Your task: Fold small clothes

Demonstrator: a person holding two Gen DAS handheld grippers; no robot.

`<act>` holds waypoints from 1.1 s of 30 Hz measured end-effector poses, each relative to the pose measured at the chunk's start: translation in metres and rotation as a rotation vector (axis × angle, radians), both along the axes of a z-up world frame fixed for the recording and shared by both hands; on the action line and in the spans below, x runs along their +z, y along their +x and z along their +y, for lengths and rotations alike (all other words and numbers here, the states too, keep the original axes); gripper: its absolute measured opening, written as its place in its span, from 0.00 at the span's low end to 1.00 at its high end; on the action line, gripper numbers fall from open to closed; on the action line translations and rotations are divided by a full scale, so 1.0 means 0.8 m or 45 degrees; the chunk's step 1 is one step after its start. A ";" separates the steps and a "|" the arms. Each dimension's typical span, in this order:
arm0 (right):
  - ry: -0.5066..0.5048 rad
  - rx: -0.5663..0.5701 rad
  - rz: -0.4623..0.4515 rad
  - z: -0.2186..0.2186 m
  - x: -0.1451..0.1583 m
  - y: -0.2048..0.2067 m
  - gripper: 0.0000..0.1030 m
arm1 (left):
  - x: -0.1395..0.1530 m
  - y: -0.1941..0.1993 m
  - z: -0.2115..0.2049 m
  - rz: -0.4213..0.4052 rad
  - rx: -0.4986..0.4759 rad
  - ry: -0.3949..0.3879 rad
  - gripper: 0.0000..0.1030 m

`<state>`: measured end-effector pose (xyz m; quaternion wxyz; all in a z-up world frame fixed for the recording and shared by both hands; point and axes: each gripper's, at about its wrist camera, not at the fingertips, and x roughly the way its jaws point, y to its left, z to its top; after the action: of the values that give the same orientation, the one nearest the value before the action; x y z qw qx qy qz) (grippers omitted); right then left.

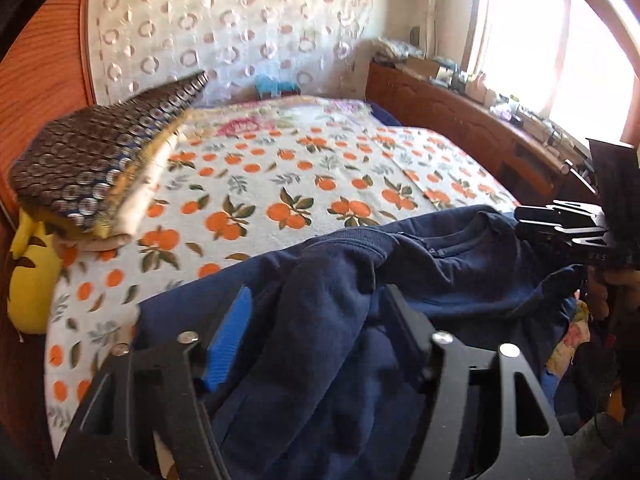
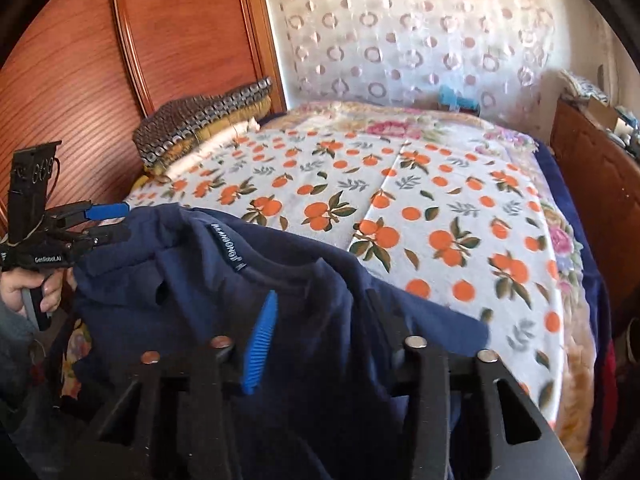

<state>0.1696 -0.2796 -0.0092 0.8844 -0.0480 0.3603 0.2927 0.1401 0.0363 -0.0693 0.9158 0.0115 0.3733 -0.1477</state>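
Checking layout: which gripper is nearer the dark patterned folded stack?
Left. The left gripper works the navy garment's end on the stack's side; the right gripper is at the far end.

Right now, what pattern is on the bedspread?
Oranges with green leaves on white bedspread; clearest in the right wrist view.

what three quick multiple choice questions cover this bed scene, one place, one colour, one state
1. Where is the folded blanket stack?
A. on the bed, by the wooden panel
B. on the window sill
C. on the floor

2. What colour is the sweatshirt?
A. red
B. white
C. navy blue

3. How does the sweatshirt lie?
A. neatly folded
B. rumpled, not folded
C. on a hanger

Answers:
1 A, the stack sits at the bed's edge beside the panel.
2 C, the fabric is dark blue throughout.
3 B, it lies in loose bunched creases.
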 end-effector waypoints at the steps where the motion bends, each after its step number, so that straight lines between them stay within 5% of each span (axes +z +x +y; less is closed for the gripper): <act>1: -0.020 0.009 0.012 0.007 -0.003 0.006 0.34 | -0.004 0.006 -0.003 0.013 -0.001 0.006 0.58; 7: -0.110 0.019 0.086 0.018 -0.013 0.036 0.22 | -0.022 0.030 -0.012 0.084 -0.037 0.012 0.38; 9: -0.090 0.021 0.093 0.014 -0.011 0.040 0.12 | -0.023 0.028 -0.009 0.076 -0.026 0.018 0.18; 12: -0.069 0.035 0.072 0.008 -0.002 0.029 0.05 | -0.015 0.012 -0.008 0.033 -0.038 0.028 0.09; 25: 0.136 0.086 0.011 -0.053 0.029 -0.102 0.05 | 0.025 -0.126 0.020 -0.094 -0.060 -0.066 0.09; 31: 0.098 0.090 -0.006 -0.066 0.030 -0.127 0.05 | 0.026 -0.112 0.012 -0.104 -0.027 -0.001 0.10; 33: 0.105 0.084 -0.011 -0.065 0.033 -0.126 0.05 | 0.026 -0.101 0.008 -0.099 -0.049 -0.009 0.42</act>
<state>0.0690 -0.3315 0.0171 0.8771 -0.0248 0.3422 0.3361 0.0590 0.0424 -0.0484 0.9266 0.0212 0.3366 -0.1661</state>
